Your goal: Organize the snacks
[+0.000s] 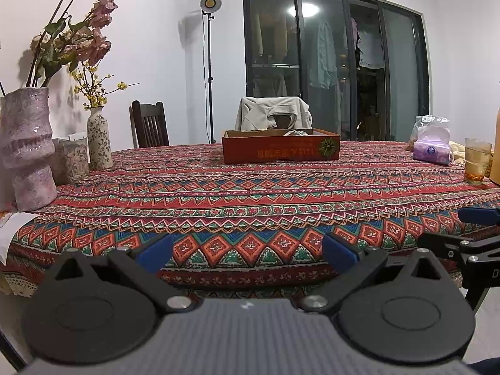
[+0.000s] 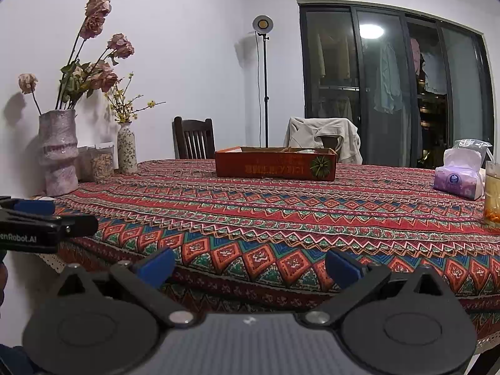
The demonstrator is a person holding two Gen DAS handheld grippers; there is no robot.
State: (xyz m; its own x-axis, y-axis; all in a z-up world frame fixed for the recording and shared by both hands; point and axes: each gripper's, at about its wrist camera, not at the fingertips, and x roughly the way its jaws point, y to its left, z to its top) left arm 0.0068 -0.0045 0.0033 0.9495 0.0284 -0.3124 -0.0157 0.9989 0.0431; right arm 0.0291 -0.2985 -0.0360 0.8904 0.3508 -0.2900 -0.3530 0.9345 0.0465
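A shallow red cardboard box stands at the far middle of the table; it also shows in the right wrist view. Something pale lies inside it, mostly hidden by the wall. My left gripper is open and empty at the near table edge, far from the box. My right gripper is open and empty, also at the near edge. The right gripper shows at the right edge of the left wrist view; the left gripper shows at the left edge of the right wrist view.
A patterned red tablecloth covers the table. Two vases and a clear jar stand at the left. A tissue pack, a plastic bag and a glass of drink stand at the far right. Two chairs are behind.
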